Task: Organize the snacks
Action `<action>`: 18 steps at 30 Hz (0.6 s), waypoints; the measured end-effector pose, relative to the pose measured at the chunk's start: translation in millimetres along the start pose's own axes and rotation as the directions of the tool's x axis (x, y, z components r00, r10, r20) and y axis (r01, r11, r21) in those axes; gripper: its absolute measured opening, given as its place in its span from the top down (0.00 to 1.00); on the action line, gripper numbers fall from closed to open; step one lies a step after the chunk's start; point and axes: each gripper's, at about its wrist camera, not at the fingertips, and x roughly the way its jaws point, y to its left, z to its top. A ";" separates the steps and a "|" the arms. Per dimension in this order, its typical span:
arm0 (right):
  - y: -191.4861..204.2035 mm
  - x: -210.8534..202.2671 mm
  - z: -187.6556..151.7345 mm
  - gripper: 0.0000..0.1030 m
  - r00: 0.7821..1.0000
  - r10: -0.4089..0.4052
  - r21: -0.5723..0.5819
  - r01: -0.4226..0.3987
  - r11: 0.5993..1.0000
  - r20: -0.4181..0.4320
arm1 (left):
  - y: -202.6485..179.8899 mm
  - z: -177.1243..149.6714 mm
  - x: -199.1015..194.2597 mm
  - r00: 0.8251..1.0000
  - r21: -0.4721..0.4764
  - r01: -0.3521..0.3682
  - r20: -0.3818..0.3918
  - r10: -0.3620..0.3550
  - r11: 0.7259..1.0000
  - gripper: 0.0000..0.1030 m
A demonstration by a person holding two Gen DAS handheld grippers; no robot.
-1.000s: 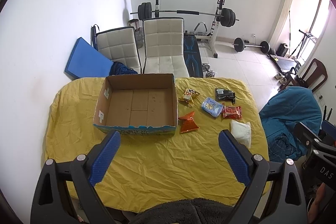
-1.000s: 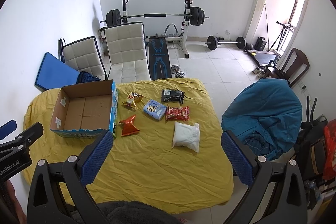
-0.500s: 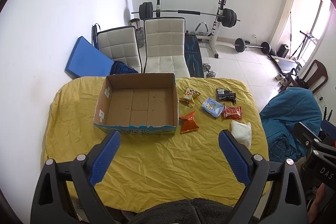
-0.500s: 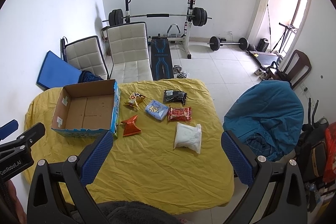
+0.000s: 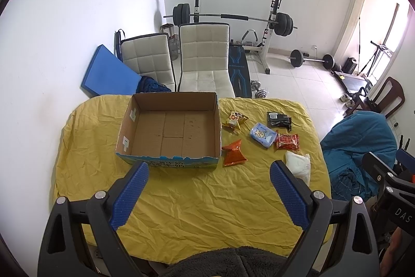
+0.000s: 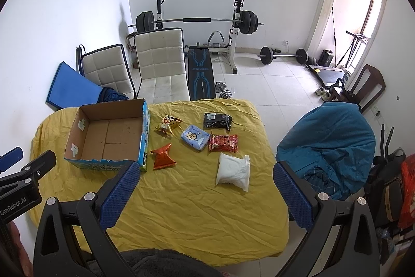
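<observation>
An empty cardboard box point(image 5: 171, 131) point(image 6: 109, 139) sits on the yellow-covered table point(image 5: 194, 199) point(image 6: 194, 199). To its right lie several snack packets: an orange one point(image 5: 233, 153) point(image 6: 163, 160), a yellow one point(image 5: 234, 119) point(image 6: 168, 123), a light blue one point(image 5: 262, 134) point(image 6: 195, 137), a red one point(image 5: 287, 142) point(image 6: 223, 143), a black one point(image 5: 278, 119) point(image 6: 217, 120) and a white pouch point(image 5: 299, 165) point(image 6: 233, 170). My left gripper point(image 5: 208, 174) hovers open above the near table, short of the box. My right gripper point(image 6: 207, 173) is open too, high over the table, holding nothing.
Two white chairs point(image 5: 205, 61) stand behind the table, with a weight bench and barbell rack point(image 5: 269, 25) further back. A chair draped in blue cloth point(image 6: 329, 144) stands at the table's right side. A blue mat point(image 5: 109, 72) leans on the left wall.
Both grippers have drifted slightly; the view shifted a little and the table contents have not moved.
</observation>
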 end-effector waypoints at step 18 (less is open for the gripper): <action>1.8 -1.2 1.1 0.00 1.000 0.000 -0.002 0.000 1.000 0.003 | 0.1 2.0 1.2 1.000 -0.003 0.002 -0.003 -0.002 1.000 0.07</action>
